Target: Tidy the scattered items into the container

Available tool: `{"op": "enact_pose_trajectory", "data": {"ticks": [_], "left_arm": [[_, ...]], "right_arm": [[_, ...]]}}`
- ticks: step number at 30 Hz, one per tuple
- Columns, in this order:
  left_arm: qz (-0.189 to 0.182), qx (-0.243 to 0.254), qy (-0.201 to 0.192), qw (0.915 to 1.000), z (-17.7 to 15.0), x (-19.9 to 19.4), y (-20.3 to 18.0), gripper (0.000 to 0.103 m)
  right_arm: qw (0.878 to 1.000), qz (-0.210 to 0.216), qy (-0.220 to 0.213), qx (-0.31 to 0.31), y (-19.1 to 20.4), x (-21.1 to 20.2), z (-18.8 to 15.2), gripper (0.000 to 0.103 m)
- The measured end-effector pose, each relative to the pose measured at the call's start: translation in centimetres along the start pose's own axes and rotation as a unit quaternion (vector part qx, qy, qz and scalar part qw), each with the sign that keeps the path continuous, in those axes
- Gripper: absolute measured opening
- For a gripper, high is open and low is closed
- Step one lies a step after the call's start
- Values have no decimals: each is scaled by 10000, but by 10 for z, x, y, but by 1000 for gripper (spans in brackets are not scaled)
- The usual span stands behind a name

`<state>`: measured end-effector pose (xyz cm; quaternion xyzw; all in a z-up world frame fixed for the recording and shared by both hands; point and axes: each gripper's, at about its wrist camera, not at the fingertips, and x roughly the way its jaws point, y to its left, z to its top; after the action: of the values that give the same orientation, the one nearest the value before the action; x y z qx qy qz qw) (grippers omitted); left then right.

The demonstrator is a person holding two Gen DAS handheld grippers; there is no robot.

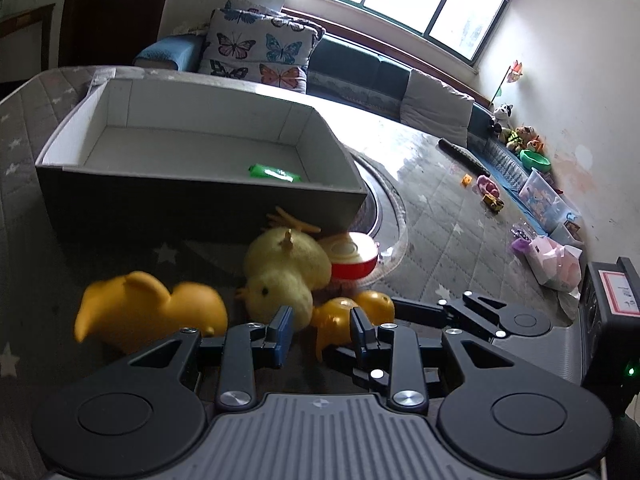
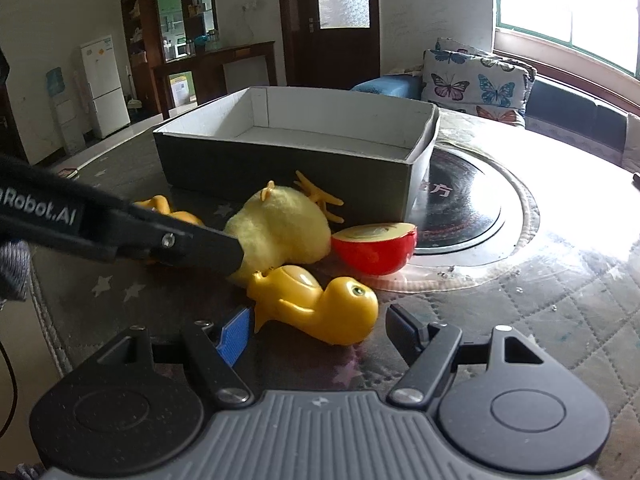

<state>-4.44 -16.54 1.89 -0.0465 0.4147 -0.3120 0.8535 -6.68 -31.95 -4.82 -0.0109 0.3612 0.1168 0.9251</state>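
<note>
1. Scattered toys lie in a tight cluster on the dark star-print mat (image 2: 120,288), just in front of the near wall of the grey box (image 2: 280,168): a plush chick (image 2: 280,228), a halved red apple toy (image 2: 376,250), a glossy yellow duck on its side (image 2: 320,308), and a second yellow duck (image 1: 152,308) off to the left.
2. Inside the box, one small green item (image 1: 274,172) already rests on the floor near the front wall; the rest of the work is still ahead.
3. The right gripper (image 2: 320,328) is spread wide, empty, with the lying duck sitting between its fingers, none of them visibly touching it.
4. The left gripper (image 1: 320,330) is partly open and empty, its tips close by the plush chick's head and the small duck.
5. The step in hand looks like the right claw taking the lying duck. Close across the body rather than the rounded head, since the smooth plastic could squirt out.
6. Keep the two tools apart: they crowd the same spot, so let one grasp while the other waits.
7. Lift clear of the box wall before moving over it, then release low inside.
</note>
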Motion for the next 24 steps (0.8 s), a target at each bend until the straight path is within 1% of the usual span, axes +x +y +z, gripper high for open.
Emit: {"op": "enact_pose_trajectory", "data": {"ticks": [7, 11, 18, 20, 24], "left_arm": [[-127, -37, 113, 9998, -3, 5, 0, 33], [-166, -53, 138, 9998, -4, 6, 2, 33], [-221, -60, 156, 9996, -8, 4, 8, 33], [-234, -95, 180, 9995, -8, 4, 11, 33], [-279, -174, 224, 9992, -9, 5, 12, 33]], "right_arm": [[9999, 99, -9, -36, 6, -4, -4, 74], [9998, 156, 56, -118, 10, -8, -8, 74], [9984, 404, 159, -353, 23, -23, -19, 74], [9982, 414, 158, -399, 24, -25, -20, 74], [9991, 231, 100, -349, 22, -25, -19, 74]]}}
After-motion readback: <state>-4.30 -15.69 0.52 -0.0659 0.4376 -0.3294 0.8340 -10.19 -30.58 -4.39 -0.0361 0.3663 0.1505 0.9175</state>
